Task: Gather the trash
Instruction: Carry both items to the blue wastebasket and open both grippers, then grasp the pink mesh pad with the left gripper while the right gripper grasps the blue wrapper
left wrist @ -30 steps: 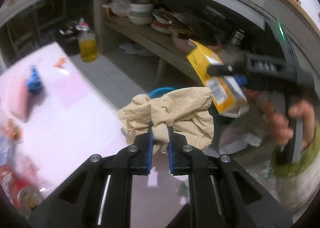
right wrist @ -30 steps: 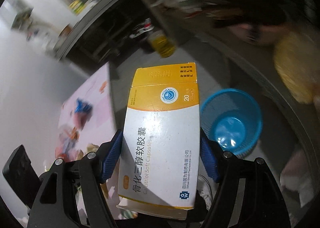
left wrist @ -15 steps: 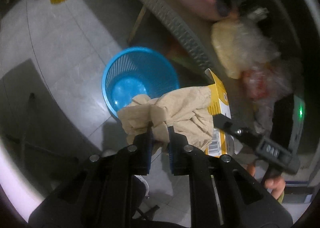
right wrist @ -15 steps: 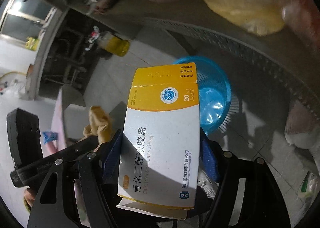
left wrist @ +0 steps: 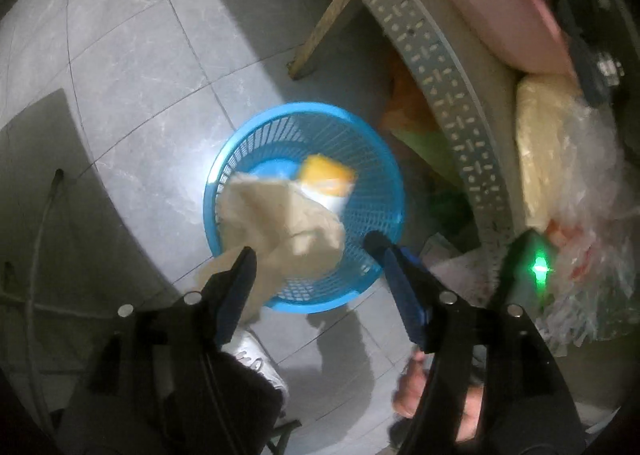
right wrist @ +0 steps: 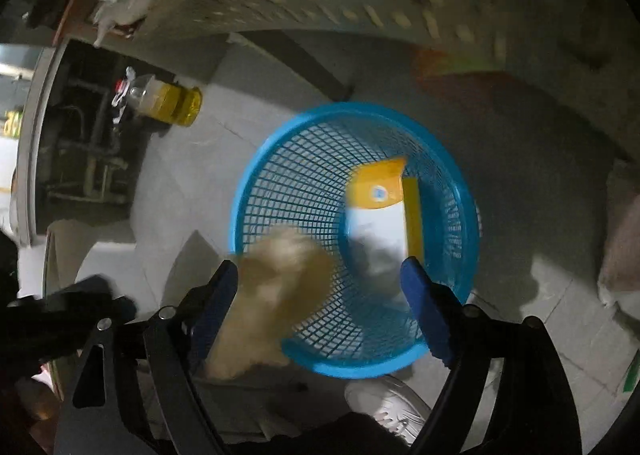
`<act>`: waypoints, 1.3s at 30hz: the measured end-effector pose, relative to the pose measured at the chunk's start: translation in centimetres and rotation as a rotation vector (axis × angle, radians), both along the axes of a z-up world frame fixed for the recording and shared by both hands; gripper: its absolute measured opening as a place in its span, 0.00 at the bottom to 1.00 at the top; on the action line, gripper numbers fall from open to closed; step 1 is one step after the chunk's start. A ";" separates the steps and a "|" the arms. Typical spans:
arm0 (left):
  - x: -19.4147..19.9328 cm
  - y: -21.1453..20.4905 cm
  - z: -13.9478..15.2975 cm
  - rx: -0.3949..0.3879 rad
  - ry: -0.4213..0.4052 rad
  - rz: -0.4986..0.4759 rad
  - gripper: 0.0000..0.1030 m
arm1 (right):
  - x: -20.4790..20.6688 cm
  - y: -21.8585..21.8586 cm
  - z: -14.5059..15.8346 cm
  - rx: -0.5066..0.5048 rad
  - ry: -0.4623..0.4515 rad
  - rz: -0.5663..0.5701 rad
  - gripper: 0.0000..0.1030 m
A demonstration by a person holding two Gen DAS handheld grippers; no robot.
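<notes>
Both grippers point down over the blue mesh basket (right wrist: pixel 456 215) on the tiled floor (left wrist: pixel 140 67), and both sets of jaws are opening. The left gripper (left wrist: pixel 312 255) has the crumpled beige paper (left wrist: pixel 280 223) blurred at its left pad, apparently slipping free over the basket's near rim. The right gripper (right wrist: pixel 320 275) holds nothing; the yellow-and-white box (right wrist: pixel 384 211) lies inside the basket.

Both grippers are pointed steeply down. The left gripper (left wrist: pixel 312 251) is being opened, and its blue pads (left wrist: pixel 402 287) are spread wide. The right gripper (right wrist: pixel 320 275) is being opened too, with nothing pressed between its pads (right wrist: pixel 424 307).
</notes>
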State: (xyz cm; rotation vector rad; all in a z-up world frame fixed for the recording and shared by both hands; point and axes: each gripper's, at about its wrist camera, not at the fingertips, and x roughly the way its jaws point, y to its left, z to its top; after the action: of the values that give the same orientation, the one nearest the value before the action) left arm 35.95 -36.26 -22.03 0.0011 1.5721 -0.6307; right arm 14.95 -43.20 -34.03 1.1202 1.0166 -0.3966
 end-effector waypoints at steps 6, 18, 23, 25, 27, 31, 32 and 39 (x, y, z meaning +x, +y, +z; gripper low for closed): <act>-0.2 2.5 3.4 -0.073 -0.067 0.019 0.61 | -1.6 0.4 0.4 -0.051 -0.013 -0.019 0.79; -6.7 11.5 15.0 -0.194 -0.320 0.062 0.66 | -3.7 5.7 8.1 -0.259 -0.055 0.116 0.79; -10.8 16.0 18.3 -0.219 -0.449 0.064 0.68 | -4.9 8.3 12.2 -0.312 -0.099 0.184 0.79; -12.0 17.8 18.9 -0.203 -0.499 0.068 0.68 | -5.5 9.2 14.2 -0.332 -0.128 0.212 0.79; -13.4 19.9 19.6 -0.188 -0.542 0.076 0.68 | -5.8 9.9 16.1 -0.339 -0.158 0.234 0.79; -15.6 24.1 20.8 -0.181 -0.604 0.100 0.69 | -5.7 11.4 19.2 -0.343 -0.217 0.277 0.79; -16.1 25.6 21.2 -0.173 -0.619 0.107 0.69 | -5.6 11.8 19.9 -0.340 -0.233 0.291 0.79; -16.8 34.2 23.9 -0.101 -0.704 0.226 0.70 | -1.0 17.6 26.2 -0.378 -0.392 0.486 0.79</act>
State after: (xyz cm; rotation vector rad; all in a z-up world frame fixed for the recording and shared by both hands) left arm 19.12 -2.10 1.92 -0.0272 0.8447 -0.4593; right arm 14.00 -25.56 -7.87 0.5531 0.7879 0.0282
